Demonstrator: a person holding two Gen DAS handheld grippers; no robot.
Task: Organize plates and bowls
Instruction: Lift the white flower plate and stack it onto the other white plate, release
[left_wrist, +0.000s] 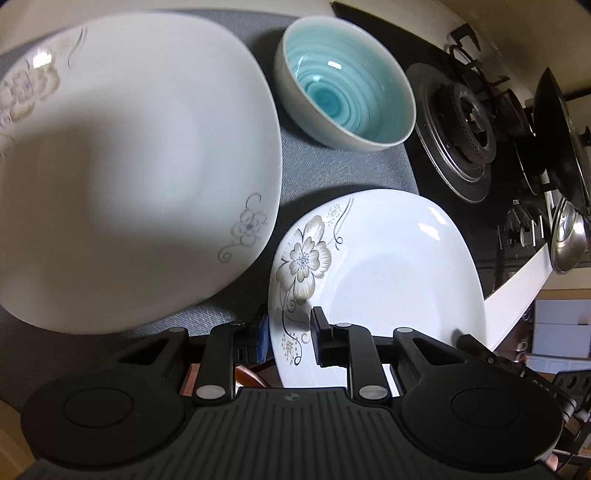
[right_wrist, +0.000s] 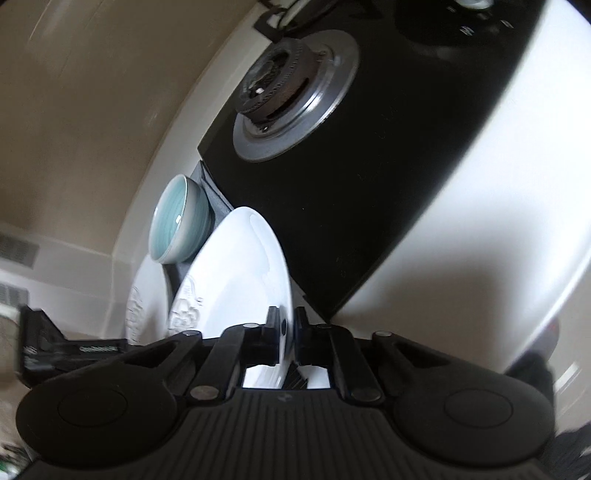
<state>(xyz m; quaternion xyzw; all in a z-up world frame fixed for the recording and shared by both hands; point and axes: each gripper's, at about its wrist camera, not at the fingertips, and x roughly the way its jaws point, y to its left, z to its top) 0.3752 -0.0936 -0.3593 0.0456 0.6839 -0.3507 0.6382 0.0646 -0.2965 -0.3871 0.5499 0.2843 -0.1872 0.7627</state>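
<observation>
The left gripper (left_wrist: 288, 332) has its jaws closed onto the near rim of the small plate (left_wrist: 388, 273). The right gripper (right_wrist: 286, 332) is rolled sideways, its jaws pinching the same plate's edge.

No text, brand or number can be read in either view. The gas hob (left_wrist: 491, 206) carries small pale marks by its knobs, perhaps symbols, too small to make out; the right wrist view is blurred.

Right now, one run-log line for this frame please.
left gripper: shut on small plate | right gripper: same plate's rim | large plate, bowl: on mat
</observation>
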